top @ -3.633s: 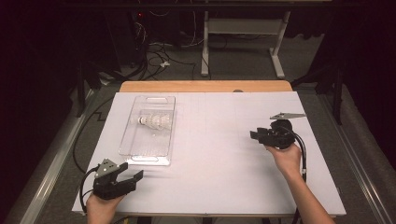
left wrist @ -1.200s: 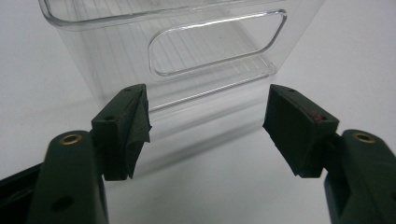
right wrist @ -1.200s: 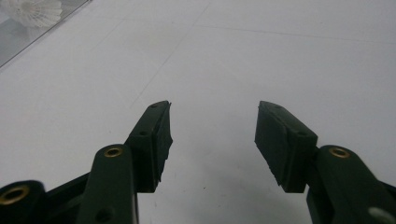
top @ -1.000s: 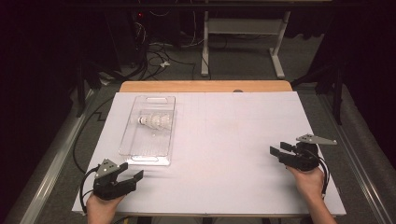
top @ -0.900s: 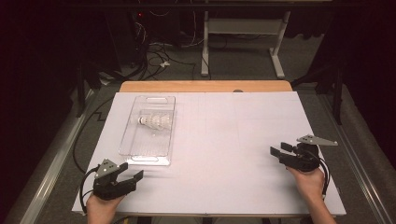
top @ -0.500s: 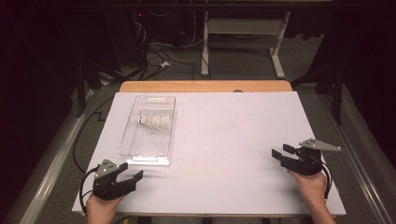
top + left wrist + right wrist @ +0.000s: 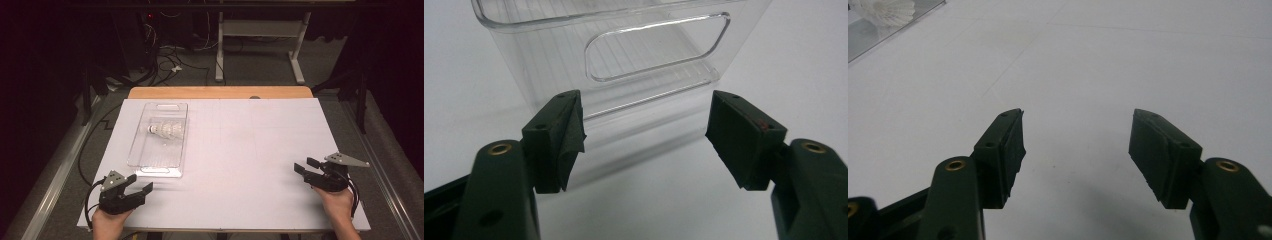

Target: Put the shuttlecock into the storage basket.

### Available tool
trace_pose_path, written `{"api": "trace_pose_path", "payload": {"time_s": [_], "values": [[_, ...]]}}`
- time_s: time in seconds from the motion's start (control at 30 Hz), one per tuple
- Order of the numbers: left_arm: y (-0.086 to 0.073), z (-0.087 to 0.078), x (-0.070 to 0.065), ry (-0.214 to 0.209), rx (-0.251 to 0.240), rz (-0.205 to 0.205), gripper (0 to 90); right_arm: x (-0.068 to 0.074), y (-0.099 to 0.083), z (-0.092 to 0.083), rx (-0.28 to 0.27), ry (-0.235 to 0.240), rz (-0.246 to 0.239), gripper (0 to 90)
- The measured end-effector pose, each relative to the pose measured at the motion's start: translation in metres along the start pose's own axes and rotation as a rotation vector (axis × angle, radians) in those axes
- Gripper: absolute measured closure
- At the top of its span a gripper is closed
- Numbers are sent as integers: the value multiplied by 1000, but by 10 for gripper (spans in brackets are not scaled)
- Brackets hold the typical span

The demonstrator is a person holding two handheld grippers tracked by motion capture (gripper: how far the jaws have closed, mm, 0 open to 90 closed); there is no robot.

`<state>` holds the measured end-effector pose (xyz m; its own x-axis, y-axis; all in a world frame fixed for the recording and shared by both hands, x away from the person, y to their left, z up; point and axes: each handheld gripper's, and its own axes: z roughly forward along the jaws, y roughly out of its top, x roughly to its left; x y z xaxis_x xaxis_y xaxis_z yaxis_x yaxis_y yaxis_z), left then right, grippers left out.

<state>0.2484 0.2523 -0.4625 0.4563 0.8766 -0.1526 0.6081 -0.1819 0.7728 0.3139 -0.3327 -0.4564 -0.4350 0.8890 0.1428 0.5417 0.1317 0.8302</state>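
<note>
A white shuttlecock [image 7: 165, 130] lies on its side inside a clear plastic bin [image 7: 145, 156] on the left half of the white worktop [image 7: 240, 165]. Its rounded cork end points to the left and its feathered skirt flares to the right; it rests in the far half of the bin. The bin is a long, shallow rectangle with cut-out handles at both short ends and a ribbed floor.

The left gripper [image 7: 132, 192] sits at the near left corner of the worktop, just short of the bin's near end, its fingers [image 7: 555, 140] spread apart and empty. The right gripper [image 7: 306, 167] rests near the right edge, well apart from the bin, fingers [image 7: 1000, 155] likewise released around nothing
</note>
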Motion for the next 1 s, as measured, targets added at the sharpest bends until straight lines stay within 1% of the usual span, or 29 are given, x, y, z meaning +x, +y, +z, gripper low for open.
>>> {"api": "trace_pose_path", "payload": {"time_s": [0.3,0.47,0.6,0.7,1.0], "values": [[0,-1,1,2,-5,-6,321,-2,-6,-6,-18,-6,7,387],[-1,-3,3,8,-9,-16,320,-1,-8,-10,-31,4,15,384],[-1,-3,2,7,-9,-15,321,0,-11,-13,-40,8,3,379],[-1,-3,2,6,-8,-16,321,0,-13,-15,-46,6,7,378],[-1,-3,2,4,-9,-13,321,-1,-15,-14,-53,0,19,376]]}}
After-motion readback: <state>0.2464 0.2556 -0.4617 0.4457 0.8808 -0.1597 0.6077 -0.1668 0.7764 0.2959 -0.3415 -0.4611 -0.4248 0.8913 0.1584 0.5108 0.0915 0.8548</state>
